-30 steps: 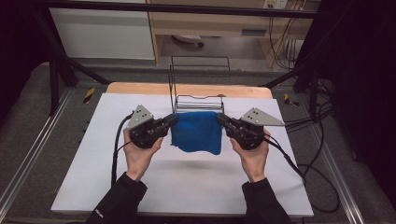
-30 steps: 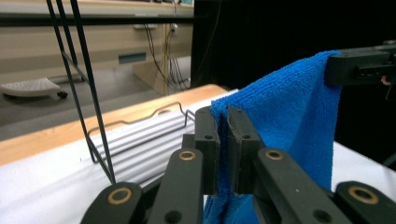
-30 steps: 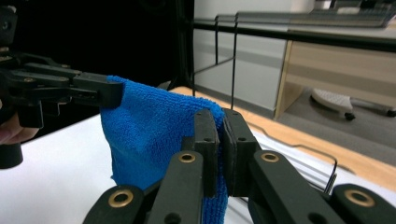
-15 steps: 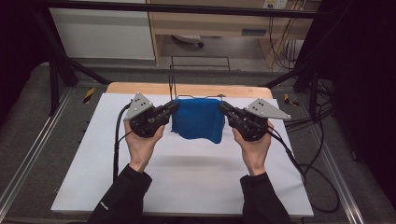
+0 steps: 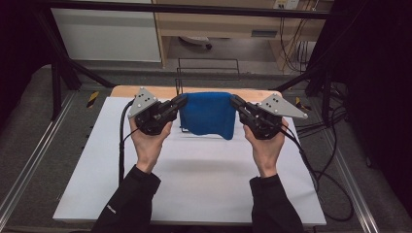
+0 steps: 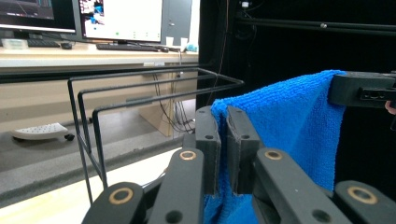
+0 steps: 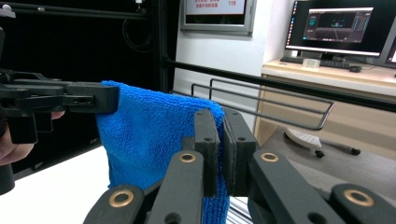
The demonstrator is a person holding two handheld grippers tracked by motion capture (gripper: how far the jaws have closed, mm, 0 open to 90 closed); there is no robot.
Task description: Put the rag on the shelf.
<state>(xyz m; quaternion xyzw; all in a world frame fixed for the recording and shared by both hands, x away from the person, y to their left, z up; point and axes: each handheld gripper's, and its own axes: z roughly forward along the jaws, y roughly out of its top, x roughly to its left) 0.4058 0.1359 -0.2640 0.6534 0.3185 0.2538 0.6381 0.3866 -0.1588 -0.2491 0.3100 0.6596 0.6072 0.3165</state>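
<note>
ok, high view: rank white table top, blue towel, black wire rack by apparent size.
1. white table top
2. blue towel
3. black wire rack, partly hidden behind the towel and farther from the camera, so 2 versus 3 is unsure.

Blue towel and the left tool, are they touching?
Touching: the left gripper view shows the left tool shut on the blue towel, its top edge pinched between the jaws.

We see a black wire rack (image 5: 208,73) at the white table's (image 5: 194,184) far edge, monitors (image 7: 338,23) on a desk beyond.
</note>
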